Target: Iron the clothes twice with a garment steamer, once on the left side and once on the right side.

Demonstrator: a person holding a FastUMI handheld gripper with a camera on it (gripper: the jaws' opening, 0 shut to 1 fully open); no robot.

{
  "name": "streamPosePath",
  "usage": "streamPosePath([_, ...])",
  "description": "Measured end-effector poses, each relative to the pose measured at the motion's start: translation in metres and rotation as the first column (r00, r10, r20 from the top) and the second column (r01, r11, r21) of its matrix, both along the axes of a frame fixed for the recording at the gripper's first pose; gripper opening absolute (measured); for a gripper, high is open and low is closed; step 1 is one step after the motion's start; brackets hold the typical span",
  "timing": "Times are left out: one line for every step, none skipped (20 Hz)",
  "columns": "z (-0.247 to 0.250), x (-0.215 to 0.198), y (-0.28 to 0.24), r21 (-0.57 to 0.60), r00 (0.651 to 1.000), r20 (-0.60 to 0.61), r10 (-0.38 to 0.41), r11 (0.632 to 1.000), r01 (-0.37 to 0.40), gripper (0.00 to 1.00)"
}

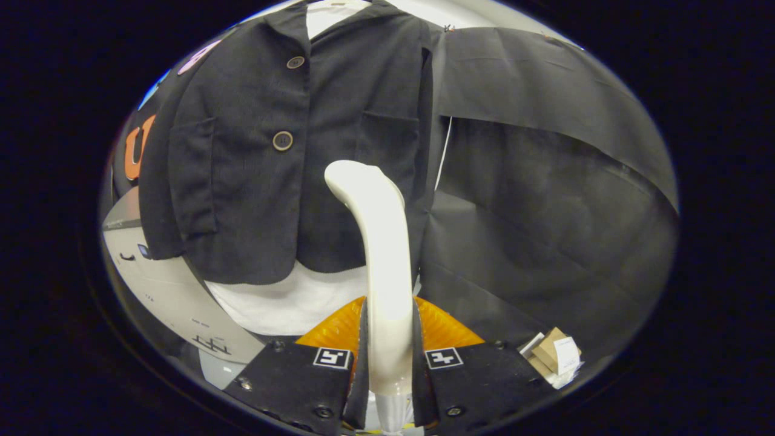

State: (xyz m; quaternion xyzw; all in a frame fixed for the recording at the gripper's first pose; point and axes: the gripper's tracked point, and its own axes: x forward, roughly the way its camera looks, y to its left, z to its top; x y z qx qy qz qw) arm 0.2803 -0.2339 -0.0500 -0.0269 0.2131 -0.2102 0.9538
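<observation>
Clamped between our two fingers, the gripper (389, 357) holds the garment steamer (380, 254) by its pale handle, both fingers pressing its sides so that the neck rises straight ahead of us and the curved head tips forward toward the cloth. We hold it low on the handle, it seems, so that the head is free to reach the fabric.

Going from the left: a white board with printed marks (175, 303) lies beyond the left finger. Next comes the dark jacket (254, 163), hanging upright with a white garment (290, 303) showing below its hem; hung this way, its front faces us flat for the steamer to pass over it. Two buttons (283, 140) run down its front, left of the steamer. We see the steamer head over the jacket's right front panel, just below a pocket (387, 136); whether it touches the cloth we cannot tell.

Further right, a small cardboard box with paper (554, 354) sits low beyond the right finger.
</observation>
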Motion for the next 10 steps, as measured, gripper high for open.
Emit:
streamPosePath([0.0003,-0.0008,0.0,0.001,1.0,-0.01,0.001,1.0,-0.001,0.32])
streamPosePath([0.0006,-0.001,0.0,0.001,1.0,-0.02,0.003,1.0,-0.003,0.32])
streamPosePath([-0.0004,-0.0011,-0.0003,0.0,0.999,-0.032,0.003,1.0,-0.003,0.32])
streamPosePath([-0.0009,-0.0015,-0.0002,-0.002,0.999,-0.044,0.005,1.0,-0.005,0.32])
streamPosePath([-0.0024,-0.002,0.0,0.0,0.999,-0.054,0.006,1.0,-0.006,0.32])
streamPosePath([-0.0043,-0.0024,0.0,0.002,0.998,-0.066,0.007,1.0,-0.007,0.32])
streamPosePath([-0.0046,-0.0028,-0.0006,0.004,0.997,-0.077,0.007,1.0,-0.006,0.32])
streamPosePath([-0.0043,-0.0023,0.0001,0.01,0.996,-0.087,0.008,1.0,-0.007,0.32])
streamPosePath([-0.0044,-0.0034,0.0007,0.016,0.995,-0.097,0.01,1.0,-0.009,0.32])
streamPosePath([-0.0051,-0.0033,0.0016,0.021,0.994,-0.111,0.015,1.0,-0.013,0.32])
